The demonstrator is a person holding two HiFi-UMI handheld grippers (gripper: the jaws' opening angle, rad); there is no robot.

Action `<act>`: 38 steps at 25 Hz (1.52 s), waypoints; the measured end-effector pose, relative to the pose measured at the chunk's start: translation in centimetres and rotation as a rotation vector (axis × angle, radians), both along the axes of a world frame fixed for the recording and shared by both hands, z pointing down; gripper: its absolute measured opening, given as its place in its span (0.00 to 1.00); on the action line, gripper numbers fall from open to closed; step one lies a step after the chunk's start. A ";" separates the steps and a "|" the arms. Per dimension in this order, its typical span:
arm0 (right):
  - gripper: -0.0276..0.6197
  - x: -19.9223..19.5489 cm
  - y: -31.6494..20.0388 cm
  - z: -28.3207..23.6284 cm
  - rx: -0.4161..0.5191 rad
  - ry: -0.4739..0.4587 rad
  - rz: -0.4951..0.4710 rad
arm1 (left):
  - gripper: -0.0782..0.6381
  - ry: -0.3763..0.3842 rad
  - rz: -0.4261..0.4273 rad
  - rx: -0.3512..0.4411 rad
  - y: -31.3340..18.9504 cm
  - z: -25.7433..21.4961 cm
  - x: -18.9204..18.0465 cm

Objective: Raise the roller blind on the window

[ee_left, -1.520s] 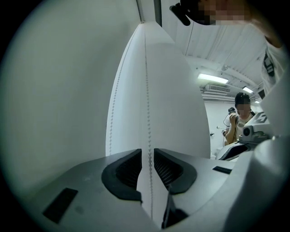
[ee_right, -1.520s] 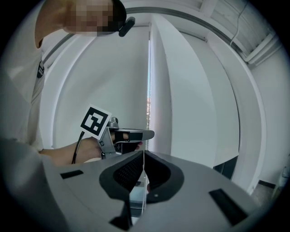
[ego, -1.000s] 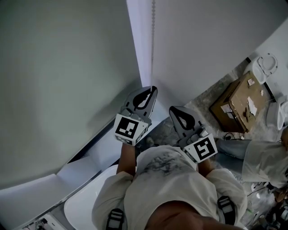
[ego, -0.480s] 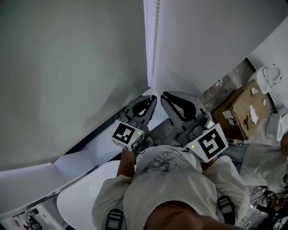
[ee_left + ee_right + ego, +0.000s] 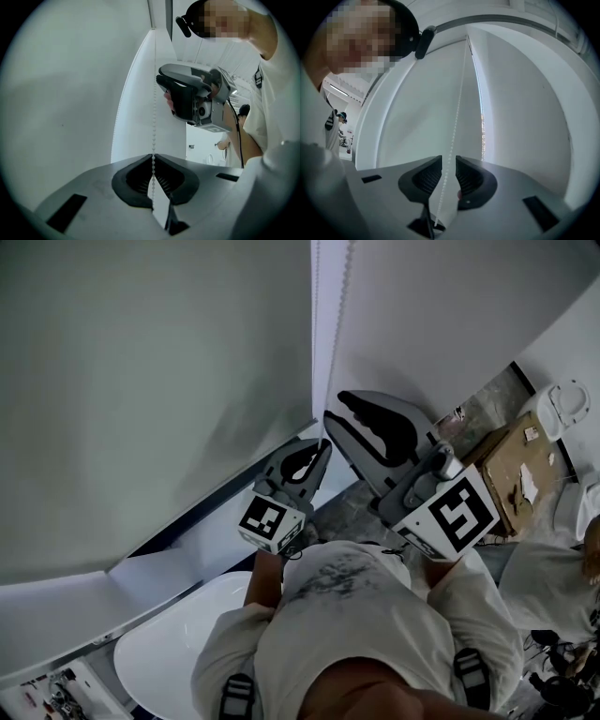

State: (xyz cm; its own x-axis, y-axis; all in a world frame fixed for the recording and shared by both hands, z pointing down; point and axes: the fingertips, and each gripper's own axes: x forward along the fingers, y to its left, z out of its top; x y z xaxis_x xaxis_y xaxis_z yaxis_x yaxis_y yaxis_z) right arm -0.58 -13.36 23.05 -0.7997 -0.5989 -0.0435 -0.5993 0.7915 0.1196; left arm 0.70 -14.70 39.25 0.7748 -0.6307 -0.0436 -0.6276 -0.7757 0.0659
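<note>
Nearest the head camera is the person's pale shirt [image 5: 356, 615], with both grippers held out level in front of it. The left gripper [image 5: 153, 157] sits lower and closer to the body. Its jaws are closed together on the bead chain [image 5: 154, 117], which is pinched at the tips and runs straight up from them. The right gripper [image 5: 448, 164] is higher up the same chain. Its jaws have just been opening and now stand apart with a clear gap. The chain passes down through that gap without either pad pressing on it, so this gripper has hold of nothing. Beyond the grippers the chain hangs in a bright vertical strip between the roller blind [image 5: 141, 381] and the plain wall [image 5: 450, 315] to the right. The blind is lowered, a broad grey sheet covering the window on the left down to near the sill [image 5: 159, 568]. Below the sill lies a white basin [image 5: 169, 652]. Farther off, on the floor at the right, is a cardboard box [image 5: 506, 470].
</note>
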 end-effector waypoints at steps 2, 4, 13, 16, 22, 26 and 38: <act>0.27 -0.2 -0.7 -1.0 0.004 -0.012 -0.003 | 0.12 0.000 0.003 0.002 -0.1 0.0 0.0; 0.27 -0.1 -1.0 -1.8 0.001 -0.020 -0.013 | 0.12 -0.002 0.007 0.004 0.1 -0.1 0.3; 0.14 -0.7 -0.5 -2.7 -0.015 -0.067 -0.034 | 0.12 0.016 0.012 0.010 1.1 -0.2 0.4; 0.14 -1.0 -0.5 -1.8 -0.007 -0.104 -0.030 | 0.12 0.016 0.004 -0.005 1.1 0.7 -0.4; 0.14 -0.5 0.8 0.1 0.043 -0.100 -0.028 | 0.12 -0.004 0.009 -0.045 2.1 2.7 0.2; 0.14 -0.1 0.7 2.0 0.035 -0.094 -0.029 | 0.12 -0.003 0.017 -0.068 2.4 4.6 0.5; 0.14 0.4 1.0 6.1 0.043 -0.088 -0.005 | 0.12 0.020 0.025 -0.103 2.5 9.7 1.2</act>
State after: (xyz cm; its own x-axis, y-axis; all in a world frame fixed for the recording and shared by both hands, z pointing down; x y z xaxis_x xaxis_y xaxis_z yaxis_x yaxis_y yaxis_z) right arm -0.16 -12.38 29.14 -0.7945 -0.5910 -0.1395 -0.6051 0.7898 0.1001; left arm 1.92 -12.22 48.92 0.7900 -0.6131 0.0045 -0.6060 -0.7796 0.1583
